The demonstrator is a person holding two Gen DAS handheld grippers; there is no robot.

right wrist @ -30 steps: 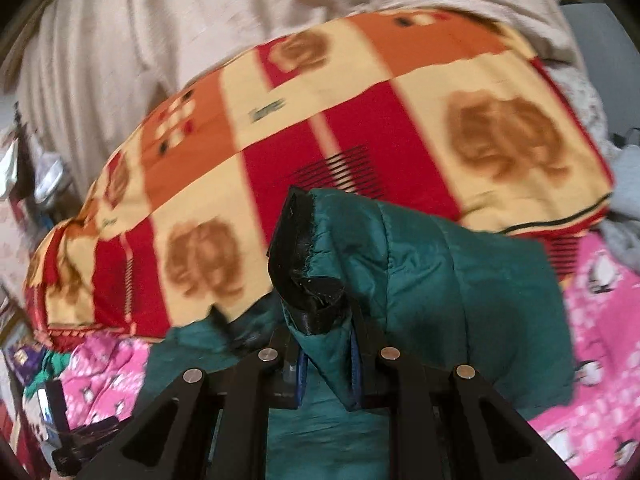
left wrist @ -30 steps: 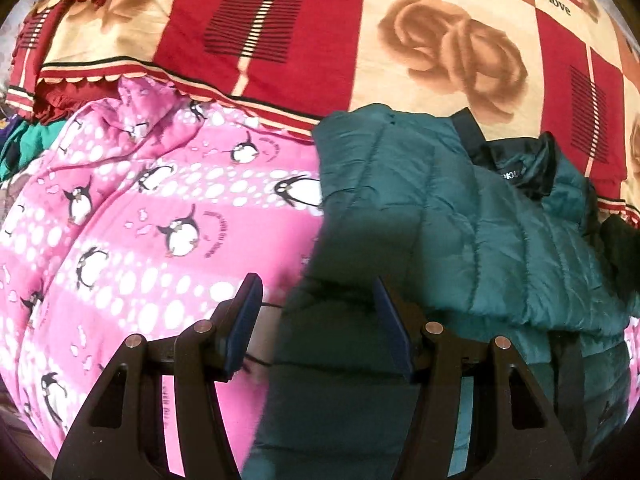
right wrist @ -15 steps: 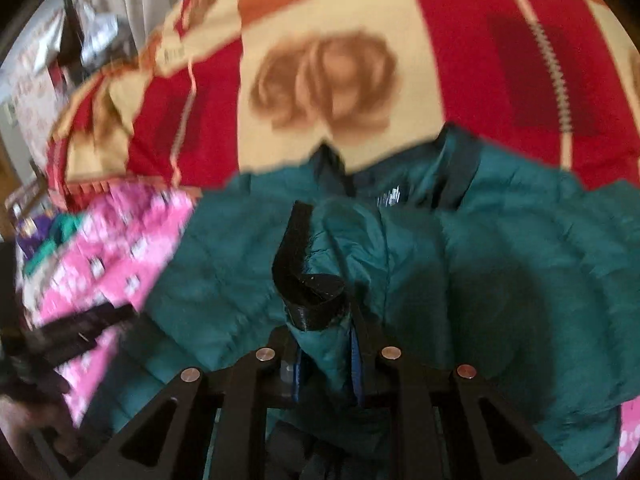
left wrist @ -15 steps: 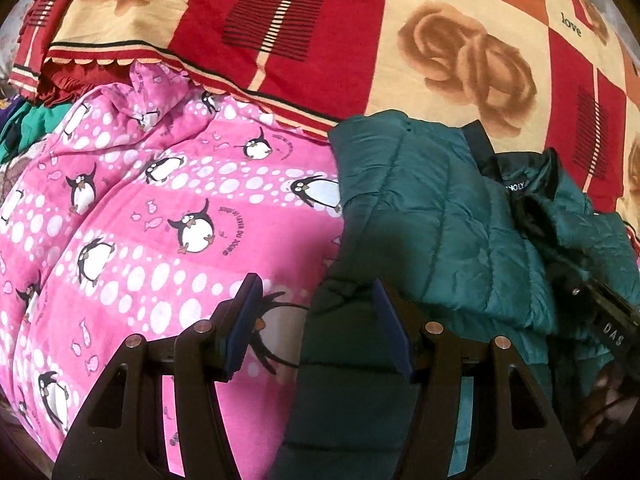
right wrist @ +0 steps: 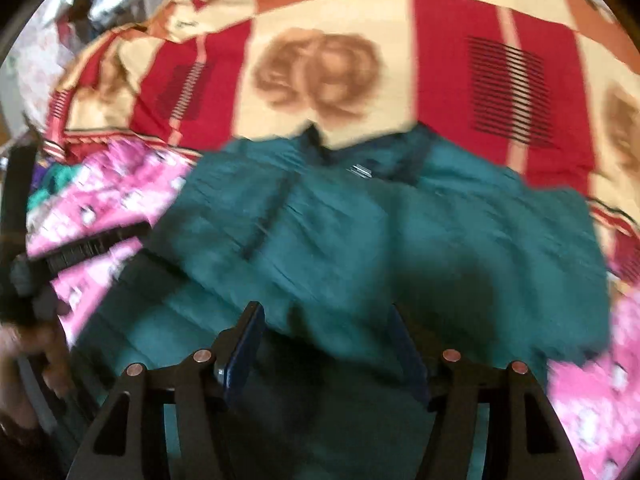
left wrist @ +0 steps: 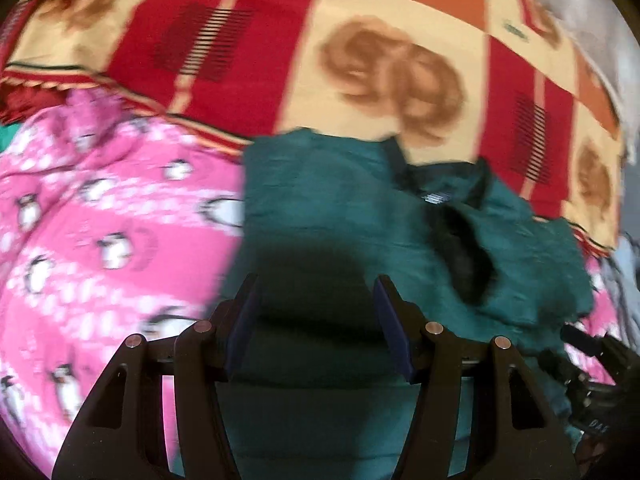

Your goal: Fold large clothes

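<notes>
Pink fleece printed with penguins, the pink blanket (left wrist: 100, 240), fills the left of the left wrist view, and the green jacket (left wrist: 340, 200) lies on it just to the right, its upper edge reaching onto the red and cream blanket (left wrist: 360, 40) with brown roses. The jacket's dark collar (left wrist: 436, 196) with a small white label sits at its top, and a dark-lined fold spreads to the right of that. The left claw (left wrist: 316, 324) hangs released over the jacket's lower part, jaws spread wide with nothing between them.

In the right wrist view, the left claw's dark body shows at the far left edge over the pink fleece. The jacket (right wrist: 400, 232) spreads across the middle, collar (right wrist: 360, 168) towards the rose blanket (right wrist: 320, 60). The right claw (right wrist: 324, 344) is also released, jaws wide apart above the jacket's near hem, gripping nothing. Both views are blurred.
</notes>
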